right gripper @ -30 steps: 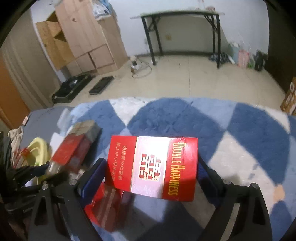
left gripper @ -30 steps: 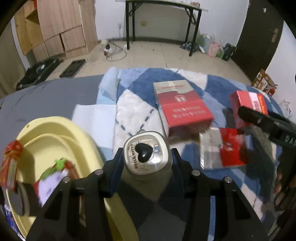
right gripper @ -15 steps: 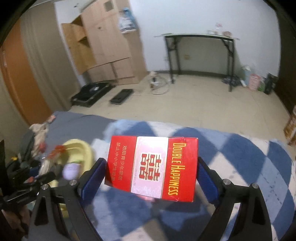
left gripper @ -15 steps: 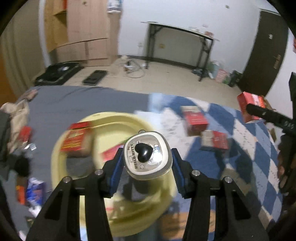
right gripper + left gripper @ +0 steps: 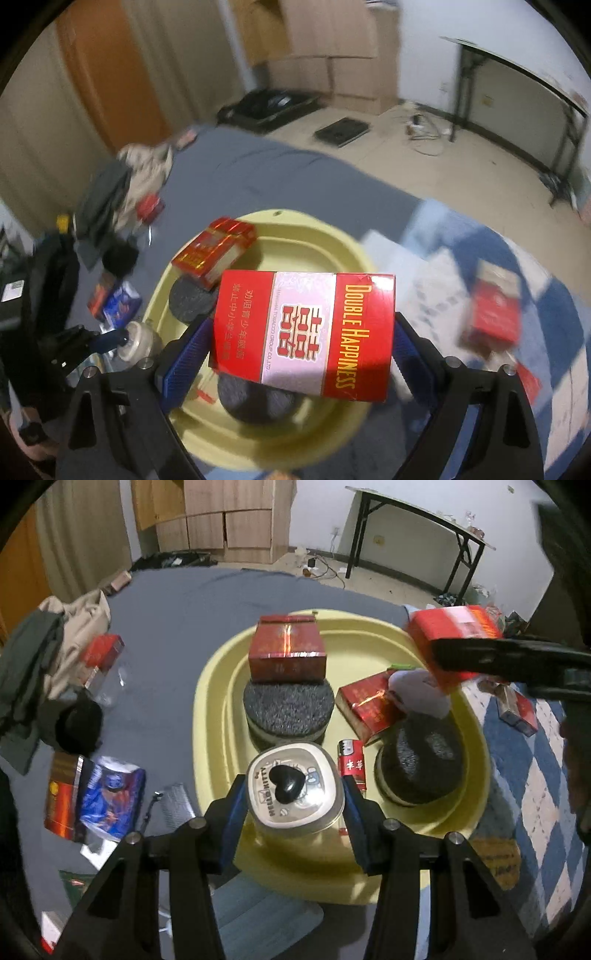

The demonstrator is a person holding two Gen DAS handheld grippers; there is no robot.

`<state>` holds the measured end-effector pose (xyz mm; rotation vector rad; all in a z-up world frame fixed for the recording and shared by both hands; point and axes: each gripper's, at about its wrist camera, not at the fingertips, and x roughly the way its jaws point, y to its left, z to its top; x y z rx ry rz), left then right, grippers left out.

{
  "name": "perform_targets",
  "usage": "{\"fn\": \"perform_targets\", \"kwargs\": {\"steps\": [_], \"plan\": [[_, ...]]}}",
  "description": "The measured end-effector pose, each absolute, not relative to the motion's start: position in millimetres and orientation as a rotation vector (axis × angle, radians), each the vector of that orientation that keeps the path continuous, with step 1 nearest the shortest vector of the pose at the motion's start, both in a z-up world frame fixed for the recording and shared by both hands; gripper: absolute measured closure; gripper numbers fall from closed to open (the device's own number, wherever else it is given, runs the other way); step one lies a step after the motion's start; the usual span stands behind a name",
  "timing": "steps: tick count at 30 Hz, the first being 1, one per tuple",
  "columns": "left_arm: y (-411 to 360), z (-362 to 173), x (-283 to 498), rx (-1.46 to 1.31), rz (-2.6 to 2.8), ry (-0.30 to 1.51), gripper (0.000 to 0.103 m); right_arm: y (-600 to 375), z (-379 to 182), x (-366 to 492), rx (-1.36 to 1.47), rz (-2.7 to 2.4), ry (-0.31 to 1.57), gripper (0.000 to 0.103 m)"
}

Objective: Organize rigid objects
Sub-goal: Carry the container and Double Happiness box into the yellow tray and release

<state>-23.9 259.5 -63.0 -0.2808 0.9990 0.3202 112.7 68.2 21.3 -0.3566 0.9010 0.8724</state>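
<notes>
Left gripper clamped on small Hello Kitty tin with black heart knob, over near rim of yellow plastic basin.

Right gripper gripping red Double Happiness cigarette carton above basin's right edge.

Lower tin beside red lighter, clear of grey round sponges; release carton into free far-right corner.

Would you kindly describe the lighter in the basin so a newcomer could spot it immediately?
Find the yellow basin on the grey bedding. Inside, near its front, between the two dark round pads, lies the lighter. It is the only slim red stick with a metal top; the other red items are boxes.
</notes>
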Motion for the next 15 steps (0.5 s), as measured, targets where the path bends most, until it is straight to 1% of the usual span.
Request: {"fn": "perform_targets", "kwargs": {"steps": [5,12,15], "plan": [[253.3,-85.4,-12.1,-0.301,0.286,1.057,0.052,125.4,-9.0,138.3,-0.549,0.877,0.941,0.009],[251.9,-92.7,-8.0,-0.305,0.298,1.046,0.052,159.8,-42.8,150.3,-0.587,0.872,0.978,0.008],[250.4,-92.0,-5.7,-0.316,0.314,1.054,0.051,159.3,-46.2,148.4,-0.575,0.849,0.975,0.007]]}}
